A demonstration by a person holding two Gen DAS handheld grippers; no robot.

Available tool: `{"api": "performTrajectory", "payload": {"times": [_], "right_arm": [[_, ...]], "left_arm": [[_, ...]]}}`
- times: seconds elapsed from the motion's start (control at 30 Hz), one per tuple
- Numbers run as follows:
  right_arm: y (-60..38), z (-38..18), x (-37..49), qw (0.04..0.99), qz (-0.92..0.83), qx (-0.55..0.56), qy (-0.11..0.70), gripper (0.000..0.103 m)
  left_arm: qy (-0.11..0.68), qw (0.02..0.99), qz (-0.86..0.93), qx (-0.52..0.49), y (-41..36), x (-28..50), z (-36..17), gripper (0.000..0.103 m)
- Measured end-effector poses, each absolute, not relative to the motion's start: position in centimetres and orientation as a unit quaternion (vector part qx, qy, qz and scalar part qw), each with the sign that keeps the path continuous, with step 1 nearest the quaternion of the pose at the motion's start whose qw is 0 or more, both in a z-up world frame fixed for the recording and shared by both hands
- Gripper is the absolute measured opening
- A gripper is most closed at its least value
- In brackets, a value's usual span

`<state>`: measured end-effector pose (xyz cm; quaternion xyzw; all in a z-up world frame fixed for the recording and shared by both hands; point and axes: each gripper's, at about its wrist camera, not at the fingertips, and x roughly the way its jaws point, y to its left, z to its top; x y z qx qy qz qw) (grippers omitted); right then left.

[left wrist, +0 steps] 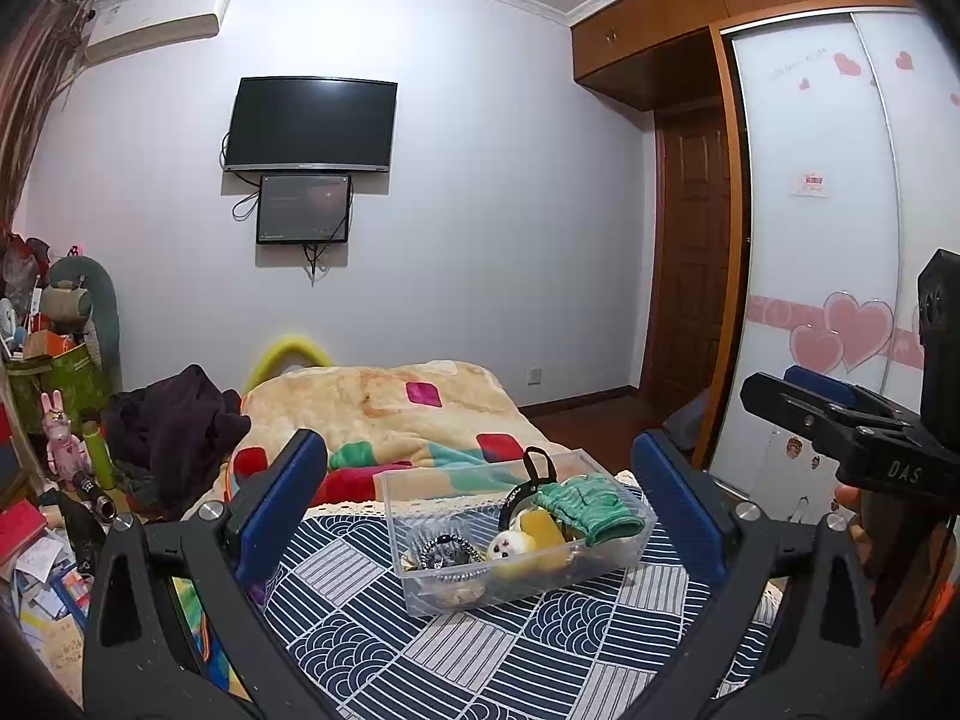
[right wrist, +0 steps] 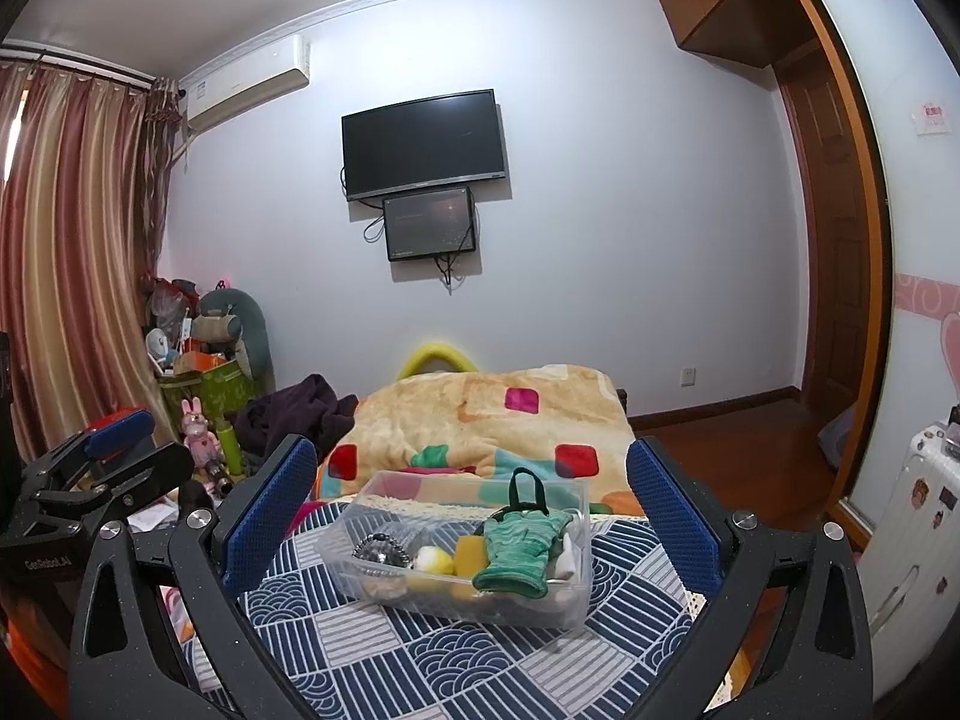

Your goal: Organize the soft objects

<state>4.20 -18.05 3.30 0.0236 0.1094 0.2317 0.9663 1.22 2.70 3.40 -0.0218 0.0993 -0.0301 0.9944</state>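
A clear plastic bin (left wrist: 414, 588) (right wrist: 570, 606) sits on the blue patterned bedspread (left wrist: 480, 660) (right wrist: 456, 654). Inside lie a green glove (left wrist: 591, 507) (right wrist: 519, 552), a yellow sponge (left wrist: 537, 525) (right wrist: 468, 552), a small white-and-yellow plush (left wrist: 510, 546) (right wrist: 435, 561), a dark hair tie (left wrist: 447, 552) (right wrist: 381, 549) and a black strap (left wrist: 537, 462) (right wrist: 528, 480). My left gripper (left wrist: 480, 510) is open and empty, held above the bed in front of the bin. My right gripper (right wrist: 471, 510) is open and empty, also in front of the bin; it shows in the left wrist view (left wrist: 840, 426).
A beige blanket with coloured squares (left wrist: 384, 408) (right wrist: 492, 414) lies behind the bin. Dark clothing (left wrist: 174, 426) (right wrist: 300, 414) is heaped at the left. Cluttered toys and bags (left wrist: 54, 360) (right wrist: 204, 360) fill the left corner. A wardrobe (left wrist: 810, 240) and a suitcase (right wrist: 912, 540) stand right.
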Motion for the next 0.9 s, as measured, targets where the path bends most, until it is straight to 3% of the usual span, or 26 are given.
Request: {"api": "performTrajectory", "payload": {"times": [0.9], "right_arm": [[-17.86,3.38,3.95,0.967,0.23,0.031,0.109,0.103]], "left_arm": [[0.117,0.992,-0.045,-0.033,2.81,1.75,3.18,0.103]]}}
